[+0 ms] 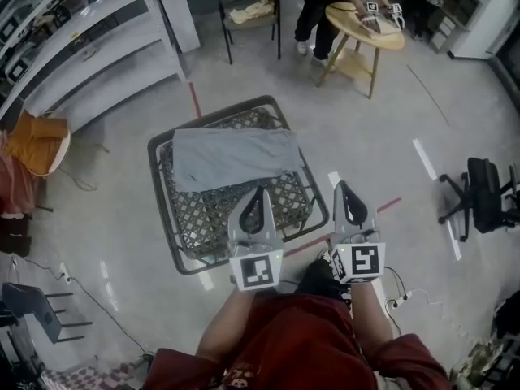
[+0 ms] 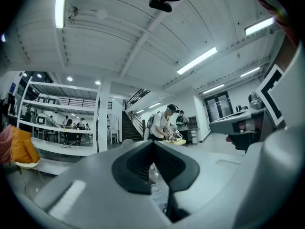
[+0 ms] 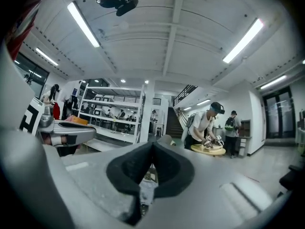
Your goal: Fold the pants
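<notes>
The grey pants lie folded into a flat rectangle across the far half of a dark mesh table. My left gripper hovers over the near part of the mesh, short of the pants, its jaws shut on nothing. My right gripper is beside it, just off the table's right corner, also shut and empty. In the left gripper view the left gripper has its pads pressed together and points level into the room. The right gripper view shows the right gripper closed in the same way.
A dark chair and a round wooden table with a person working at it stand far across the floor. White shelving runs along the left. A black office chair is at the right, an orange seat at the left.
</notes>
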Available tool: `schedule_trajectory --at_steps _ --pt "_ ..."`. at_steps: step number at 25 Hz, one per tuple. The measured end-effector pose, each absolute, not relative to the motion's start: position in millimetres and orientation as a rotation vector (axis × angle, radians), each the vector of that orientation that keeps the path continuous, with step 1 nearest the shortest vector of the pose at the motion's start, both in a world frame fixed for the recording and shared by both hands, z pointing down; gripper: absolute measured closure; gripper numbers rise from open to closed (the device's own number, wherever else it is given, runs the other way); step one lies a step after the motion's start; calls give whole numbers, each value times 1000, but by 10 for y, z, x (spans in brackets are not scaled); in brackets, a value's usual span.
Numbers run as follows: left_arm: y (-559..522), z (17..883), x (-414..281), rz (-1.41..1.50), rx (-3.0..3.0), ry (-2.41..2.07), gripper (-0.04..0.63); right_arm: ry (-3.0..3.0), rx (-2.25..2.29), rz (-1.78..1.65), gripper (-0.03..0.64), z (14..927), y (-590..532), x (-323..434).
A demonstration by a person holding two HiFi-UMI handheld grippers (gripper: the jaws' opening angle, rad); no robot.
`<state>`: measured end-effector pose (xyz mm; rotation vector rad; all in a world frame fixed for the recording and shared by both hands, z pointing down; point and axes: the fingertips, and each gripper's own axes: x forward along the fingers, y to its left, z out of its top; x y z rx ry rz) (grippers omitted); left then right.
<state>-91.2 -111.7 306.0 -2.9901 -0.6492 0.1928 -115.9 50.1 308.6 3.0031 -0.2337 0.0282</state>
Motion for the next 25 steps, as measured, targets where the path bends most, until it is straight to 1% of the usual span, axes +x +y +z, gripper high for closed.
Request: schedule_trajectory --at_steps 5,14,20,25 --pt "-397 3044 -794 187 -2989 -686 592 -169 3019 3 615 3056 1287 -1110" --pt "1014 2951 -497 171 -3003 -594 592 -211 3018 -43 615 2910 2751 -854" --pt "1619 2895 -358 155 -2996 -512 592 -291 3048 -53 615 2863 3350 -647" --pt "1802 2886 -233 134 -2999 -471 592 -366 3062 -54 615 2865 3493 -394"
